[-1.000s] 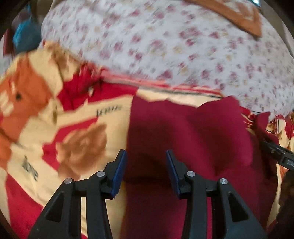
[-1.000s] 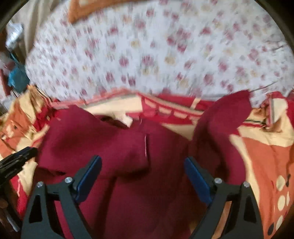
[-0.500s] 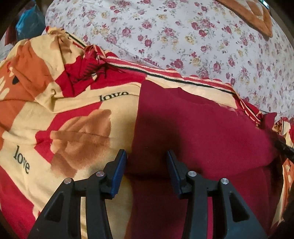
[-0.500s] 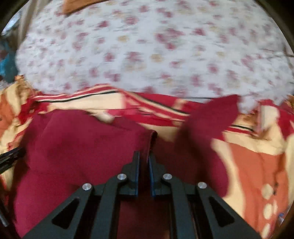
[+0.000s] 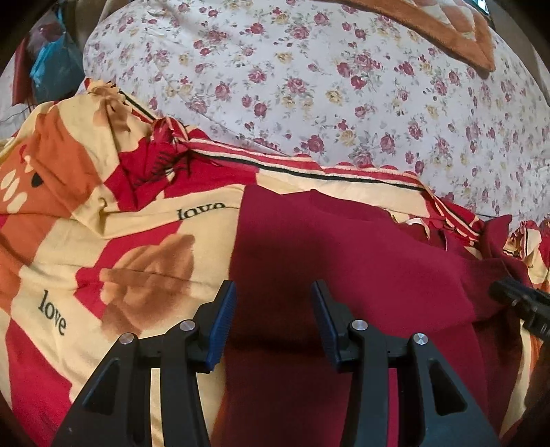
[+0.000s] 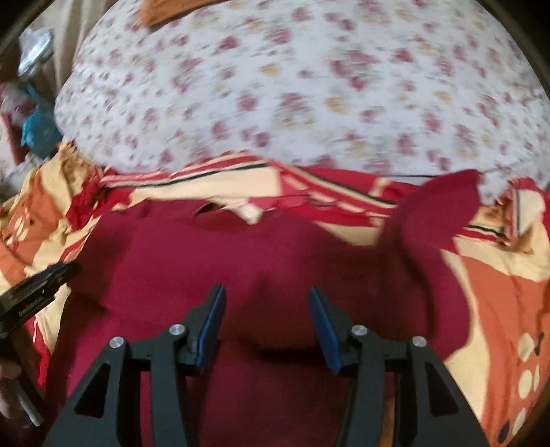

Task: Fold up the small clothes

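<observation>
Dark red garment [image 5: 343, 261], soft, light and limp, spread on the patterned bedspread [image 5: 103, 247]; left gripper [image 5: 273, 309] and right gripper [image 6: 266, 309] both released above it; suggested hold: sleeve [image 6: 443, 213] hem at 1 o'clock.

- Right tool [image 6: 266, 309], jaws apart, over a maroon garment [image 6: 275, 254].
- Garment lies on a red-and-cream blanket [image 6: 498, 292].
- Left tool [image 6: 37, 292] at the garment's left edge.
- Floral sheet [image 6: 292, 86] beyond, blurred.

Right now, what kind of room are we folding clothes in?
Most likely a bedroom: the dark red garment lies on a red and cream bedsheet printed with "love", spread on a bed with a rose-patterned sheet behind it. An orange-edged blanket sits at the far end.
</observation>
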